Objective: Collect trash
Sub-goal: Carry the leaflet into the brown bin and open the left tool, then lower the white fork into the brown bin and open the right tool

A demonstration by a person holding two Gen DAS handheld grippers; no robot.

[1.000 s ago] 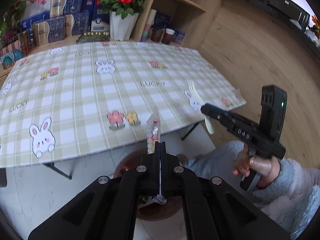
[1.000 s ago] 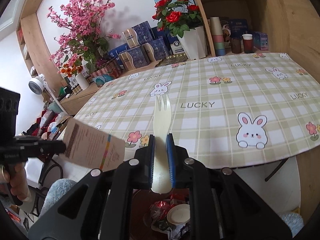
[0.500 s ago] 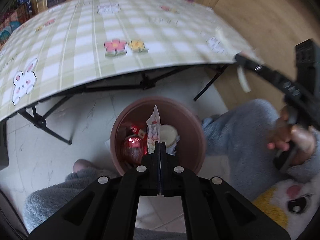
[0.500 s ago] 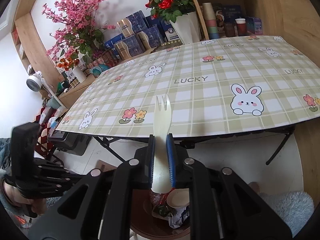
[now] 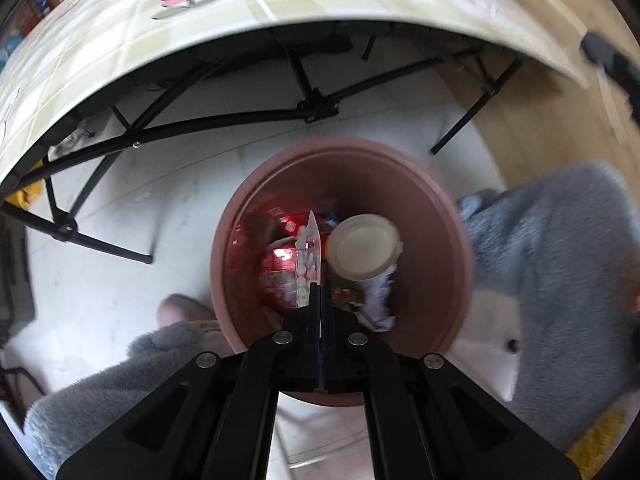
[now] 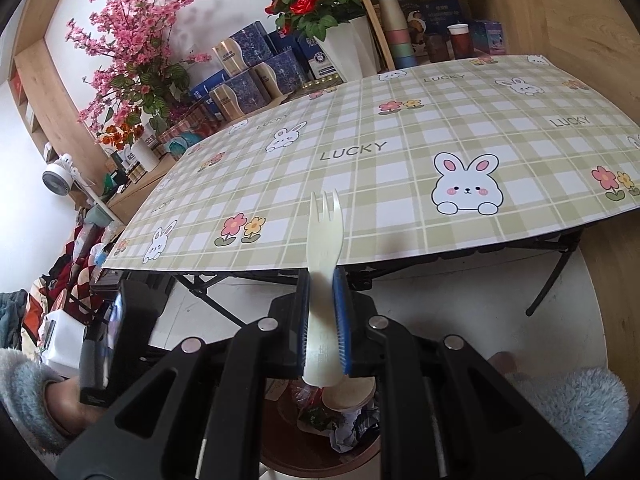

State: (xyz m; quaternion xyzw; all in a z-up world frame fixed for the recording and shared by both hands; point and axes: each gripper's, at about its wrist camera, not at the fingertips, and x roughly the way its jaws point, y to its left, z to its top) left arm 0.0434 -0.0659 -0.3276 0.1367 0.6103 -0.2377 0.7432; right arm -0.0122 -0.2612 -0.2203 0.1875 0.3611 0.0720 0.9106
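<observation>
**Both grippers loaded, poised at the trash bin**

The left gripper (image 5: 319,286) points steeply down into the brown trash bin (image 5: 444,216), fingers pressed fully together on a thin clear candy wrapper (image 5: 308,260). The wrapper's free end hangs inside the rim, above a red wrapper (image 5: 276,264) and a paper cup (image 5: 362,248) already lying at the bottom.

The right gripper (image 6: 322,312) holds a cream plastic fork (image 6: 325,236) upright between its blue pads, which stand only slightly apart. It sits near the front edge of the checked table (image 6: 400,152), with the bin below it.

Risks:
- The light wrapper may cling to a pad on release.
- The fork, if let go from here, may strike the rim and land on the floor.

Only the left view shows the bin's full interior and the wrapper. Only the right view shows the fork grip and the tabletop, which carries no visible trash.
</observation>
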